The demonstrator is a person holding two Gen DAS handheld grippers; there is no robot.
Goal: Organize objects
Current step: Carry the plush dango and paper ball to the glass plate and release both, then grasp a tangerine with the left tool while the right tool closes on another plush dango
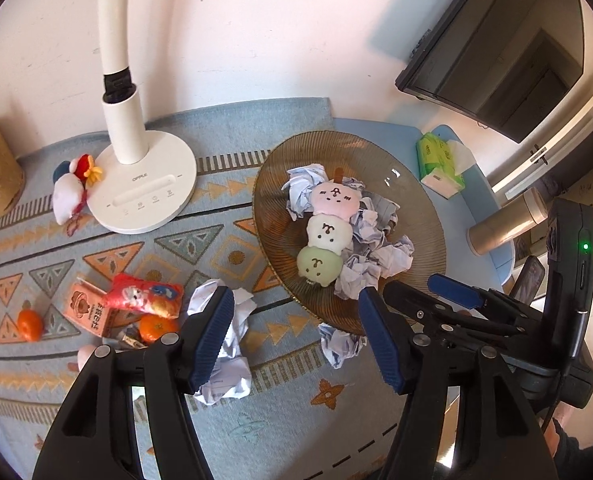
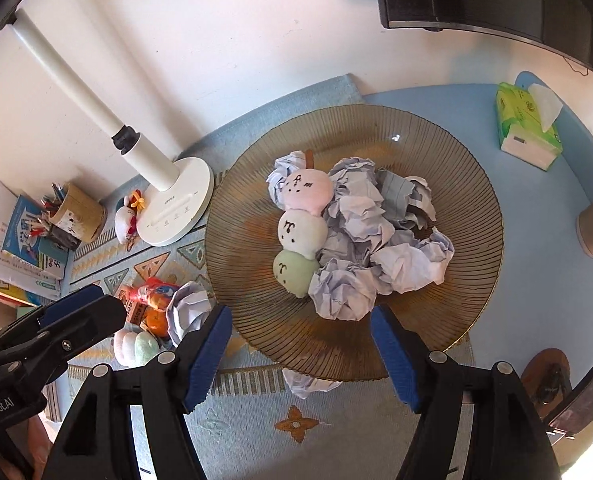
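Observation:
A ribbed brown glass plate [image 1: 424,216] [image 2: 468,216] holds a three-ball plush skewer [image 1: 328,228] [image 2: 300,228] and several crumpled paper balls [image 1: 384,248] [image 2: 380,236]. My left gripper [image 1: 296,340] is open and empty, above the mat between two loose paper balls: one [image 1: 232,356] by its left finger, one [image 1: 340,346] at the plate's near rim. My right gripper [image 2: 300,356] is open and empty over the plate's near edge; it shows in the left wrist view [image 1: 452,292]. A paper ball [image 2: 308,384] lies under the rim, another [image 2: 186,308] to the left.
A white desk lamp [image 1: 144,188] [image 2: 176,204] stands at the back left with a small plush toy [image 1: 72,192] beside it. Snack packs [image 1: 144,296], a pink box [image 1: 90,312] and two oranges [image 1: 30,324] lie left. A tissue pack [image 1: 440,164] [image 2: 528,128], a flask [image 1: 504,228], a pen cup [image 2: 76,212] and books [image 2: 12,236] surround the mat.

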